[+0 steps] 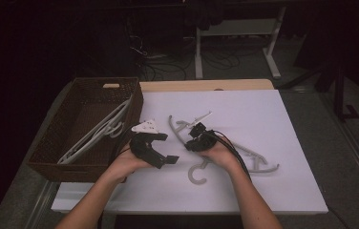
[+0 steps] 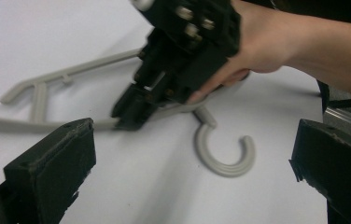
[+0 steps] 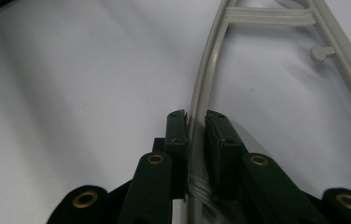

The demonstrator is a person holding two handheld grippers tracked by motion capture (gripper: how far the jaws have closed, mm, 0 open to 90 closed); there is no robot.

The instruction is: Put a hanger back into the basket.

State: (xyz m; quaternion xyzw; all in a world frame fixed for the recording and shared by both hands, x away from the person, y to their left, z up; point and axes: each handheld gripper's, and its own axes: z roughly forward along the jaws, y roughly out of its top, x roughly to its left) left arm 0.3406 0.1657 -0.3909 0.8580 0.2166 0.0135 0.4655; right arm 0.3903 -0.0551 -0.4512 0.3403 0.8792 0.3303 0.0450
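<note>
Right tool (image 3: pixel 196 126) straddles hanger (image 3: pixel 206 70) — contact unclear.

This is looking like a lab or workshop set up for recording. A white board (image 1: pixel 244 119) is lying over the surface as a staged work area, cables (image 1: pixel 168 64) are trailing across the dark floor behind it, and bare white legs of an adjustable desk (image 1: pixel 275 43) are standing beyond.

Dim high view, dark surroundings, bright white table, close gripper views soft, nearest parts blurred
</note>
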